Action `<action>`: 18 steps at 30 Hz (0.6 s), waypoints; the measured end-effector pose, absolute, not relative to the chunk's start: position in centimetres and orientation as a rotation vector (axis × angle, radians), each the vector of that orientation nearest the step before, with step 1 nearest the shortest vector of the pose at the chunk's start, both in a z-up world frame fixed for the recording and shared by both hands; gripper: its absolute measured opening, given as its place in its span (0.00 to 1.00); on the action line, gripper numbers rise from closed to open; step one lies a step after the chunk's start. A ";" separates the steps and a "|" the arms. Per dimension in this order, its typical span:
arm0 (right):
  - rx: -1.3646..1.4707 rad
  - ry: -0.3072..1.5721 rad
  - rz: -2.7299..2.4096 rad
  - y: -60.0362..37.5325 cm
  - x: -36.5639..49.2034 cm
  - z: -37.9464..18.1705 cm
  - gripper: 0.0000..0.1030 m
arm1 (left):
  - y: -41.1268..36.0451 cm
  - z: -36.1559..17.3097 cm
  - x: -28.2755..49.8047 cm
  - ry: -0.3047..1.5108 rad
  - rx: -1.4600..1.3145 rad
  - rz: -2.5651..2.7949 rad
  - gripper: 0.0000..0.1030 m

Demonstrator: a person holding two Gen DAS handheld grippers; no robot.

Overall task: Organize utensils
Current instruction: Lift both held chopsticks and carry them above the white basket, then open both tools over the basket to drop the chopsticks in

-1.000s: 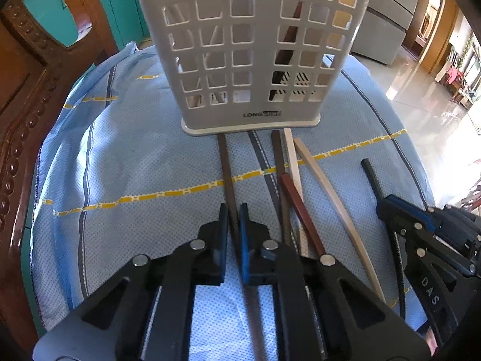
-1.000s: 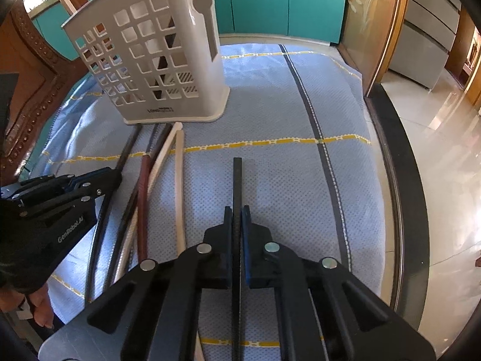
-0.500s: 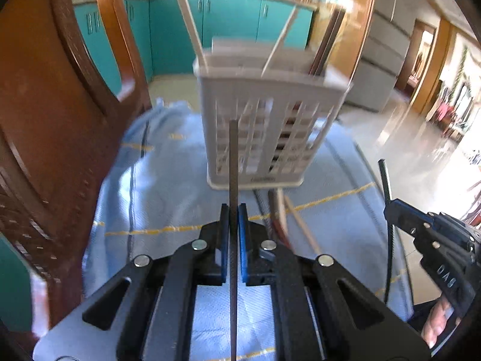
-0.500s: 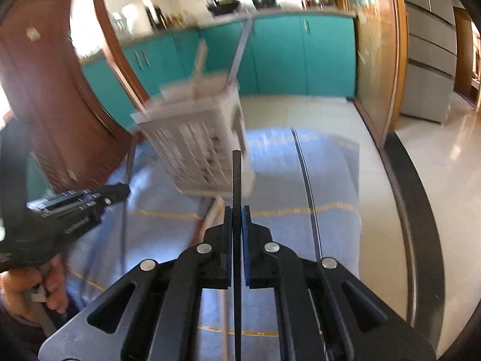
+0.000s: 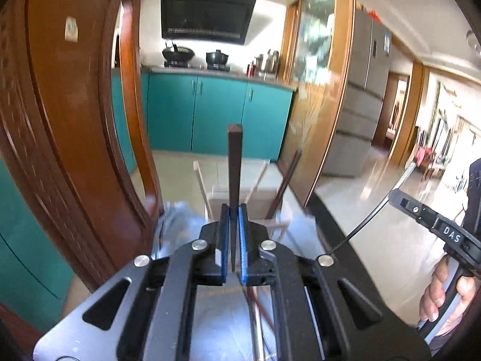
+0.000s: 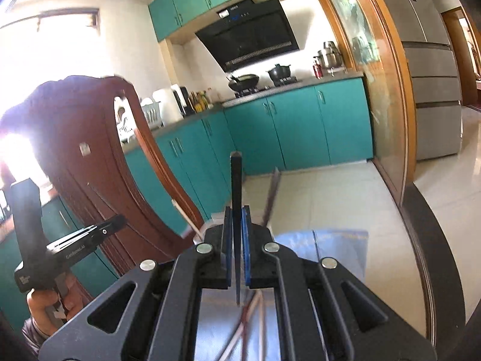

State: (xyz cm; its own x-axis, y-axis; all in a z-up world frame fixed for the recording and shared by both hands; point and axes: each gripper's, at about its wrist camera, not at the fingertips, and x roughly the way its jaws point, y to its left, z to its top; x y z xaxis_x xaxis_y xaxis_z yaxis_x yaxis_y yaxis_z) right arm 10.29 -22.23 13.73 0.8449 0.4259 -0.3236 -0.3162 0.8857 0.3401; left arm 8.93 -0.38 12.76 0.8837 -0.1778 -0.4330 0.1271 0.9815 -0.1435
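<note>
The left tool (image 5: 234,210) is clamped on a dark brown chopstick (image 5: 234,162) that stands up between its blue pads, and the right tool (image 6: 237,210) is clamped the same way on a black chopstick (image 6: 236,180); both sticks are clear of the bench. Just beyond each tool's tips sits the white caddy (image 5: 222,198), the landmark here, with pale and reddish chopsticks already leaning out of its top. The step looks to be carrying each stick over the caddy and dropping it in. To do it well, I would bring each tool directly above the caddy's open top, tip the stick so its lower end points down into an opening, keep the two tools from crossing, and let go only once the end is inside. On the near side of the caddy, more loose chopsticks (image 6: 249,316) lie on the blue cloth (image 6: 339,246) covering the bench. Left of the caddy rises a carved wooden chair back (image 5: 69,120); behind it are teal cabinets (image 5: 216,114), a stove with pots under a black hood, and to the right a grey fridge.
</note>
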 end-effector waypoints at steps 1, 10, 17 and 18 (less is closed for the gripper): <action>0.280 0.387 0.392 -22.0 10.9 14.5 0.06 | -0.4 13.5 8.7 0.447 -0.118 -0.156 0.07; 0.423 0.309 0.338 -21.6 15.4 17.3 0.06 | 0.7 17.5 11.5 0.273 -0.216 -0.071 0.06; 0.422 0.239 0.218 -21.2 18.3 15.1 0.07 | 2.2 16.3 14.3 0.189 -0.331 -0.038 0.06; 0.402 0.248 0.200 -20.9 18.8 14.5 0.07 | 2.1 16.0 14.8 0.187 -0.330 -0.030 0.06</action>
